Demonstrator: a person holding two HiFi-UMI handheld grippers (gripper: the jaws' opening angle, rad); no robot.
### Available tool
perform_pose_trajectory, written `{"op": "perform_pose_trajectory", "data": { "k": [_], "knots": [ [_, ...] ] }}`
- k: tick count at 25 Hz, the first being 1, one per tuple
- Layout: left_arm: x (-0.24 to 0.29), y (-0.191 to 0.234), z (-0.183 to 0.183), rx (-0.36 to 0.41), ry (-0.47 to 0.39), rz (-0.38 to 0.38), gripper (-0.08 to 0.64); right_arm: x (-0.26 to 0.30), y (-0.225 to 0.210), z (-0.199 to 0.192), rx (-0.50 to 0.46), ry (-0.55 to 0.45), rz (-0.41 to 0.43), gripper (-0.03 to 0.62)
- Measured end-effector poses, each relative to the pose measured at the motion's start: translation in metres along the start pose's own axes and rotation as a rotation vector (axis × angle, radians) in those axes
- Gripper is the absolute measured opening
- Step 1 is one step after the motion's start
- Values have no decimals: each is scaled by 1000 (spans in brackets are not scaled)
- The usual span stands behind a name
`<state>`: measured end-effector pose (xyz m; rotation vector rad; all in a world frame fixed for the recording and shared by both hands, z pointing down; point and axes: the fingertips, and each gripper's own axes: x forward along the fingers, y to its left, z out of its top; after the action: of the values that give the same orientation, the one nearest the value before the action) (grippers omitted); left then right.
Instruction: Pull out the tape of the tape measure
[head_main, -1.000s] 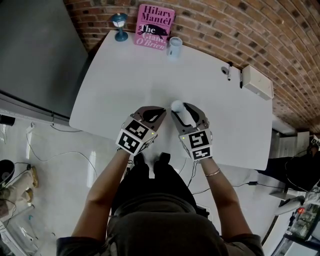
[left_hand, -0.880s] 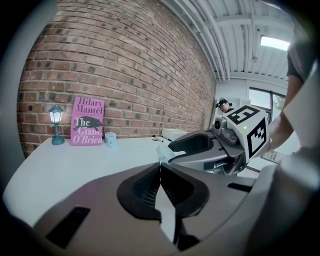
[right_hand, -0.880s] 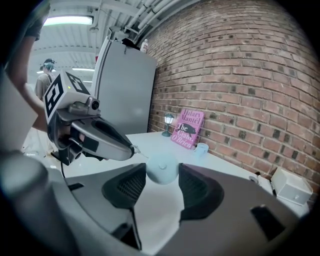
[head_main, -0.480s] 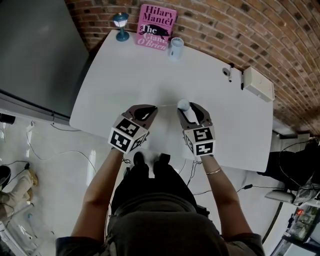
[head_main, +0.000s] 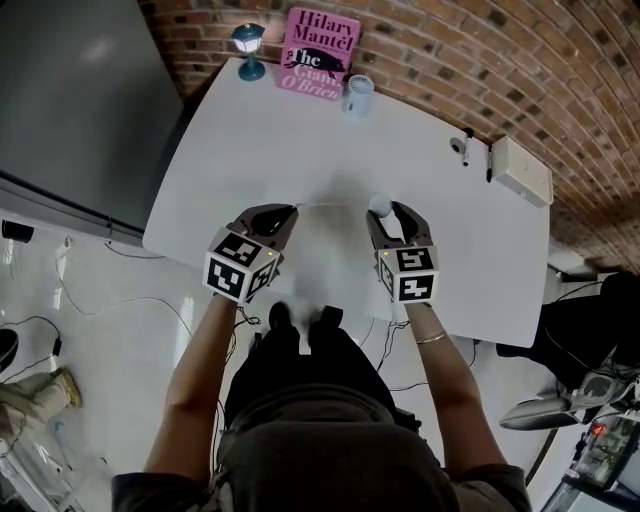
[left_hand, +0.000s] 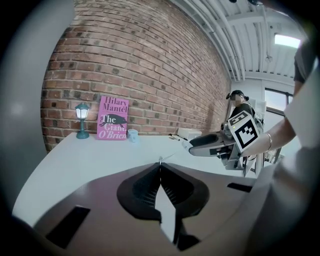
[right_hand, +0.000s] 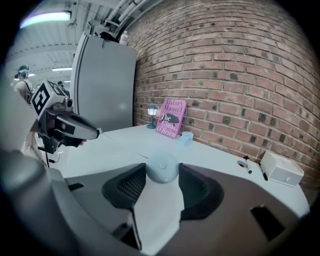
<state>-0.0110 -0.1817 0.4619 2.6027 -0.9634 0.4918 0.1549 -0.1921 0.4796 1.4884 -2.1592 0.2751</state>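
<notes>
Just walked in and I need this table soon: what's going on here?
A person holds a gripper in each hand above the white table. The right gripper is closed on the round, pale tape measure. The left gripper is shut on the end of its tape. A short stretch of tape spans the gap between the two grippers, so the pull-out is under way.
</notes>
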Motion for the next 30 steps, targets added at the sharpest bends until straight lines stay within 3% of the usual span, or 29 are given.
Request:
{"op": "perform_pose_trajectory", "data": {
  "k": [10, 15, 22, 27, 30],
  "knots": [
    [-18, 27, -8, -38, 7, 92, 23, 3, -14, -7, 63, 24, -58, 209],
    [-29, 40, -11, -31, 22, 120, 23, 3, -10, -2, 33, 15, -50, 209],
    [-49, 65, -18, -73, 25, 200, 23, 5, -19, -11, 120, 40, -92, 209],
    [-64, 82, -25, -77, 36, 238, 23, 6, -16, -8, 97, 36, -83, 209],
    [-75, 96, -29, -109, 27, 287, 23, 5, -20, -10, 131, 42, -113, 209]
  ]
}}
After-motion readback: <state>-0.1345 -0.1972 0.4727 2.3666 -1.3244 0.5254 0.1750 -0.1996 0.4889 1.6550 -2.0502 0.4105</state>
